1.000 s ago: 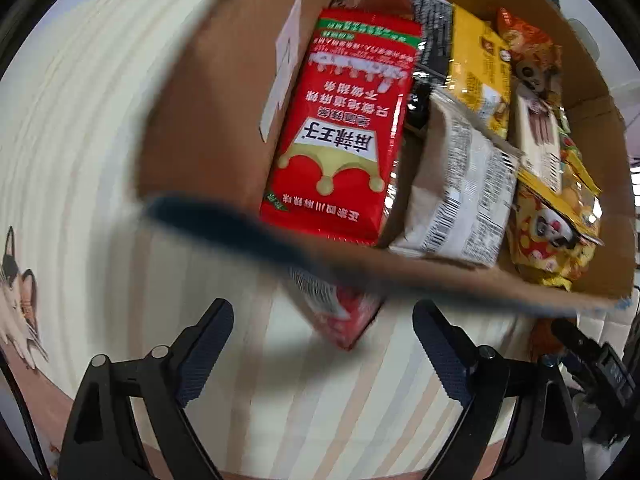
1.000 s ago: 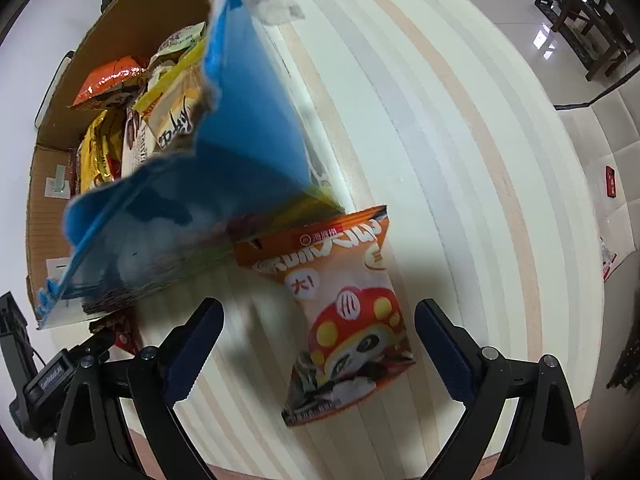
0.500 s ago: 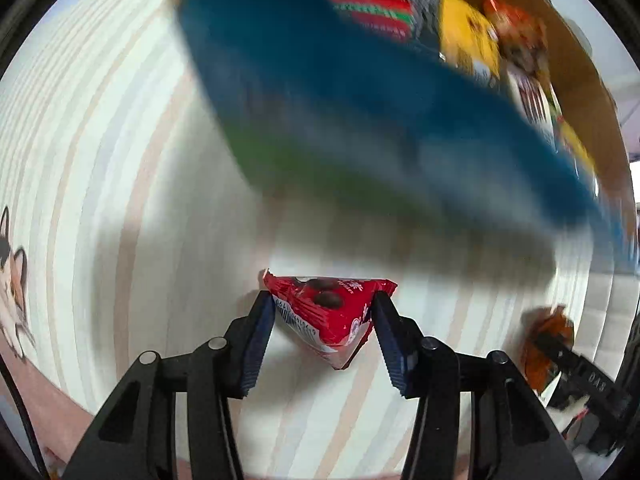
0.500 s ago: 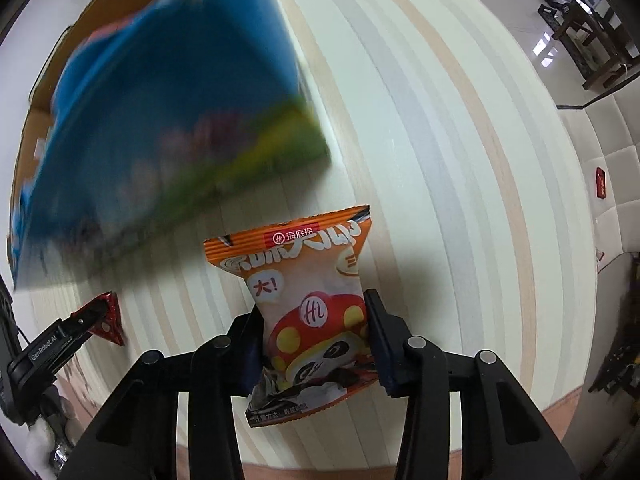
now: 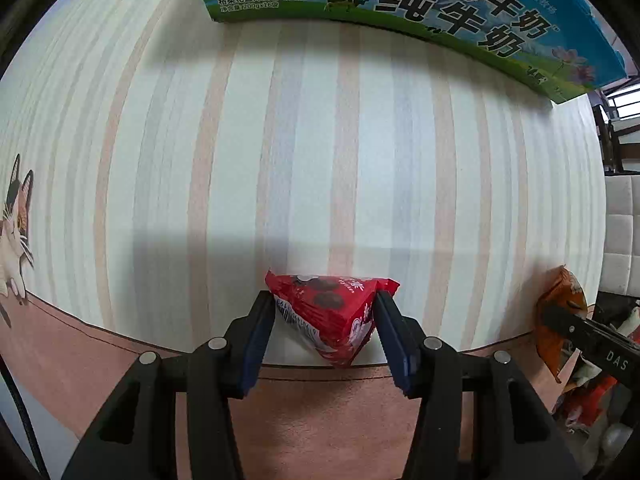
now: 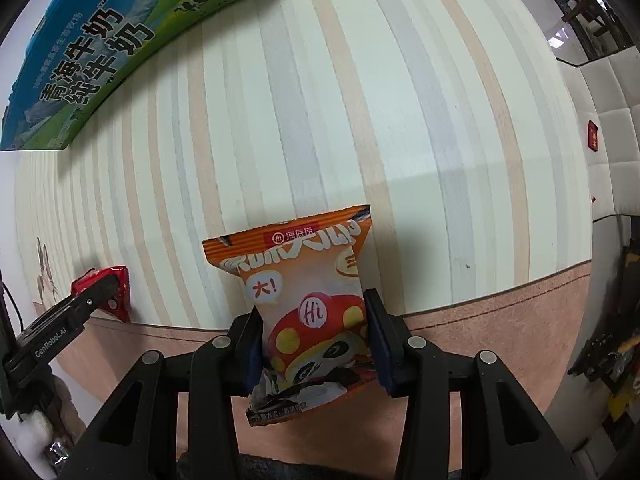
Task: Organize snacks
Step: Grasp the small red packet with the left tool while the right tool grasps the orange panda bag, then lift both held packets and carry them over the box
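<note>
My left gripper [image 5: 325, 322] is shut on a small red snack packet [image 5: 328, 314] and holds it over the near edge of the striped tablecloth [image 5: 304, 152]. My right gripper [image 6: 314, 340] is shut on an orange snack bag [image 6: 308, 300] with a cartoon mushroom face, also near the table's front edge. The blue-and-green milk carton box [image 5: 460, 16] stands at the far side; only its printed outer wall shows, also in the right wrist view [image 6: 100, 48]. The red packet [image 6: 116, 284] shows at the left of the right wrist view, the orange bag [image 5: 560, 312] at the right of the left wrist view.
A pink border [image 5: 320, 412] runs along the tablecloth's front edge, with a cat print [image 5: 16, 232] at the left. White padded seating [image 6: 608, 120] and dark chairs [image 6: 588, 4] stand beyond the table on the right.
Both grippers closed on their packets, the left on the red one, the right on the orange bag. Both then drew back from the box toward the table's front edge.
</note>
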`<state>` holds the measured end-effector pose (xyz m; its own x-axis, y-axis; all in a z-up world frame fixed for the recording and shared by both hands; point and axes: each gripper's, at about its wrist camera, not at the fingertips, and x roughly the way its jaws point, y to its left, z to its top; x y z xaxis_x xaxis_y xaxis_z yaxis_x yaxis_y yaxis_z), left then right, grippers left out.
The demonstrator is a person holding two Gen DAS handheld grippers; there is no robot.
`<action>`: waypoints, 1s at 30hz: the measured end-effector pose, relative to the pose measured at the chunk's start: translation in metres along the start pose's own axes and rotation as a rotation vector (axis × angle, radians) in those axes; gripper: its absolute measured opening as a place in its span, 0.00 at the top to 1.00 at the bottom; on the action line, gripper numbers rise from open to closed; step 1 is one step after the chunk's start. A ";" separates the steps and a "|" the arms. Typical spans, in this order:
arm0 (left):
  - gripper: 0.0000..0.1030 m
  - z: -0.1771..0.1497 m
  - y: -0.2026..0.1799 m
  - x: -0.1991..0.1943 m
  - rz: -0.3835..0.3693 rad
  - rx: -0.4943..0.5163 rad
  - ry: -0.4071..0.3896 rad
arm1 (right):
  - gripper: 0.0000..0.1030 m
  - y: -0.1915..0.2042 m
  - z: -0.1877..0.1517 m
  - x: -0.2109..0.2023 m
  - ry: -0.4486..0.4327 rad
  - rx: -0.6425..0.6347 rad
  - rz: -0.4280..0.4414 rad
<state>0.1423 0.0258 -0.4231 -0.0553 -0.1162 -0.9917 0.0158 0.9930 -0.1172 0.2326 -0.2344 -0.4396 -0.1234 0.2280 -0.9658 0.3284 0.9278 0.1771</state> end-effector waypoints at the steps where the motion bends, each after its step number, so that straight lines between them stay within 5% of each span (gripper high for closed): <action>1: 0.51 0.001 -0.004 0.001 0.000 0.000 0.006 | 0.53 0.001 0.002 0.001 0.000 -0.001 0.001; 11: 0.48 0.069 -0.031 0.020 0.034 -0.003 0.022 | 0.44 -0.024 0.003 -0.003 -0.001 0.026 0.016; 17: 0.48 0.074 -0.036 0.021 0.032 -0.023 0.023 | 0.45 -0.016 0.008 0.004 -0.004 0.026 -0.004; 22: 0.50 0.067 -0.029 0.018 0.039 -0.025 0.004 | 0.56 -0.002 0.002 0.005 -0.027 -0.030 -0.074; 30: 0.52 0.058 -0.036 0.012 0.030 -0.028 0.011 | 0.61 0.003 -0.011 0.003 -0.043 -0.049 -0.063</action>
<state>0.1993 -0.0127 -0.4341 -0.0658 -0.0862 -0.9941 -0.0101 0.9963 -0.0857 0.2233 -0.2278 -0.4402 -0.1015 0.1572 -0.9823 0.2748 0.9535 0.1242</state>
